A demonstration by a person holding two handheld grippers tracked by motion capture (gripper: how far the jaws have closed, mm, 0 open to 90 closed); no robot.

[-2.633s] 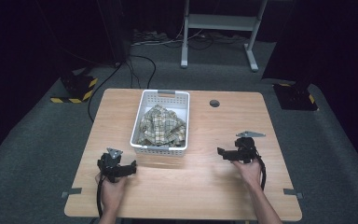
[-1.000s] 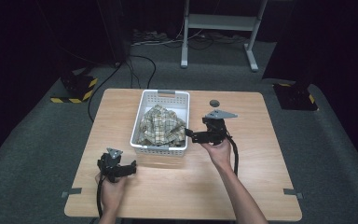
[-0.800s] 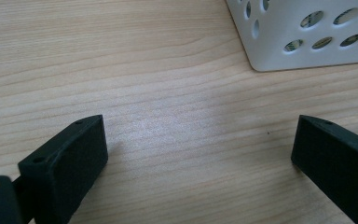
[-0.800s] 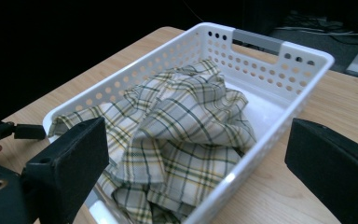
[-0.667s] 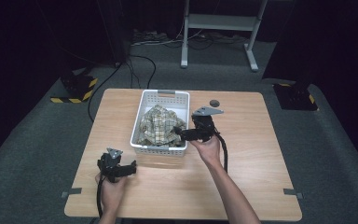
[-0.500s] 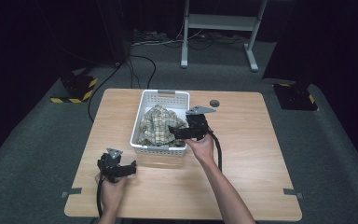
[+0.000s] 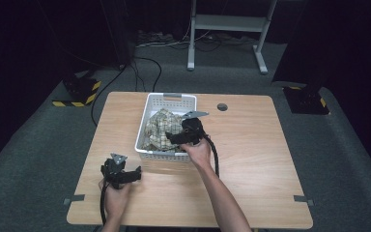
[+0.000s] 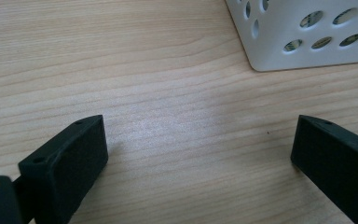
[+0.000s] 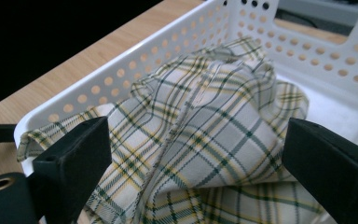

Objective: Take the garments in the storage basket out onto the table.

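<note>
Fingers of the right gripper (image 7: pixel 174 138) are spread wide over the crumpled yellow-and-green plaid cloth (image 9: pixel 209 135), one on either side of its raised fold, not clamped on it. That cloth lies heaped inside the white perforated plastic basket (image 7: pixel 150 104), one corner draped over the near rim. Down on the pale wooden counter (image 7: pixel 251 145), the left gripper (image 7: pixel 137 173) rests with its fingers (image 8: pixel 70 163) parted too, nothing between them but bare wood, just short of the basket's near corner. Open counter stretches right of the basket to the edge.
</note>
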